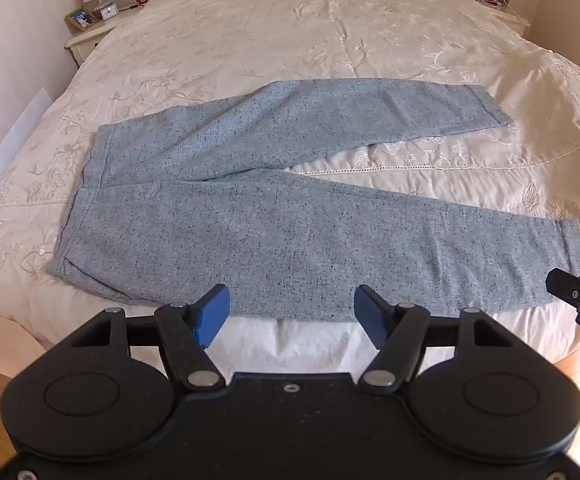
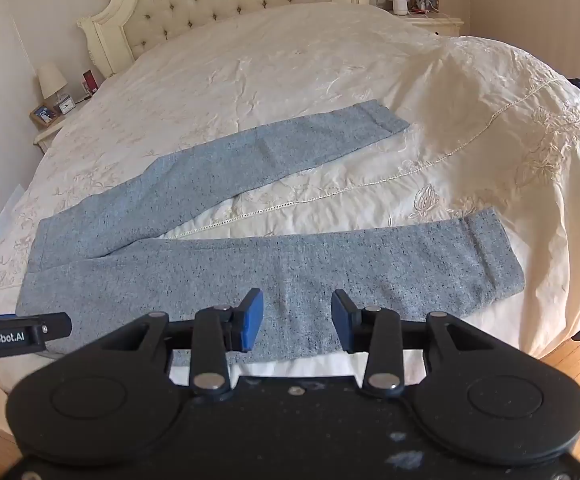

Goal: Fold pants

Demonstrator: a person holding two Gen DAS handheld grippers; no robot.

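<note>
Grey-blue speckled pants (image 1: 274,216) lie flat on the bed, waistband to the left, both legs spread apart toward the right in a V. The near leg runs along the bed's front edge. My left gripper (image 1: 292,306) hovers open above the near edge of that leg, close to the hip end, nothing between its blue pads. In the right wrist view the same pants (image 2: 330,264) show, and my right gripper (image 2: 297,318) hangs open over the near leg's middle, with its jaws apart and empty. Each gripper's body shows at the edge of the other's view.
The cream embroidered bedspread (image 1: 330,40) covers a wide bed with a tufted headboard (image 2: 226,4). Nightstands with lamps and picture frames stand at both sides (image 1: 90,20) (image 2: 422,4). Wooden floor (image 2: 578,372) shows at the bed's near edge.
</note>
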